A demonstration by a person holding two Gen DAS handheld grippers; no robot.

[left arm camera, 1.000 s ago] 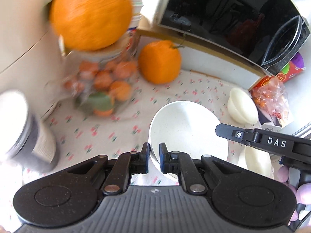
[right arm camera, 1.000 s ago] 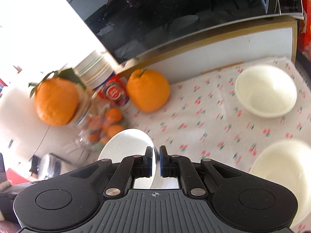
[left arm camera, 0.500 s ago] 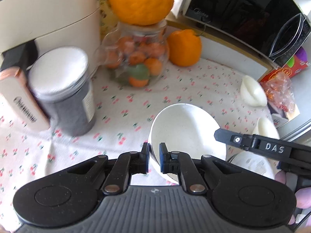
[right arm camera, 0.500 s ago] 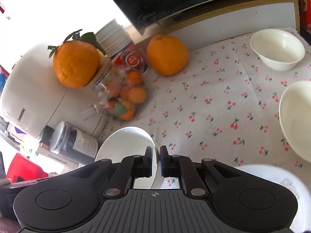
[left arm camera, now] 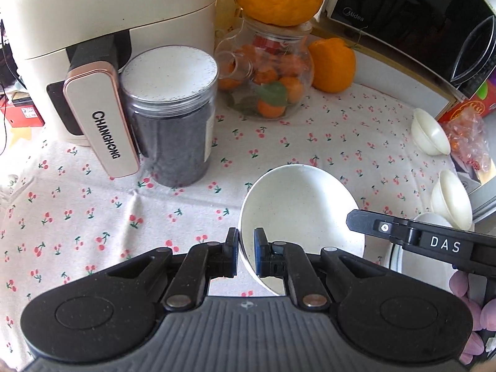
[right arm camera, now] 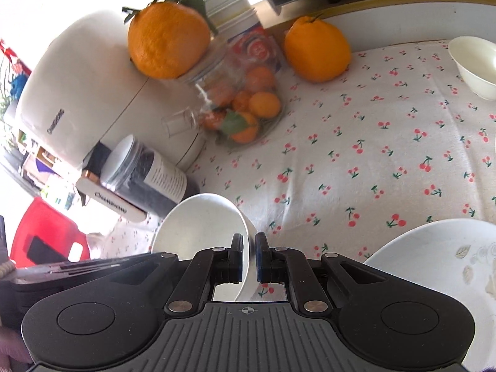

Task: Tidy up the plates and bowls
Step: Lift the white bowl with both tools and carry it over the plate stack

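- While your left gripper [left arm camera: 245, 252] and right gripper [right arm camera: 251, 255] both pinch the bowl [left arm camera: 297, 214] rim above the cloth [left arm camera: 93, 204], its underside stays hidden.
- Your plate [right arm camera: 434, 266] is cut off, perhaps patterned.

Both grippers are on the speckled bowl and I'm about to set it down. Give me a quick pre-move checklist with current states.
1. Left gripper clamped on the speckled bowl rim: ok.
2. Right gripper clamped on the opposite rim: ok.
3. Bowl empty inside: ok.
4. Bare tablecloth beside the bowl for a landing: ok.
5. Clearance from the dark jar: ok, apart.
6. Bowl's underside clear of the patterned plate: cannot tell.
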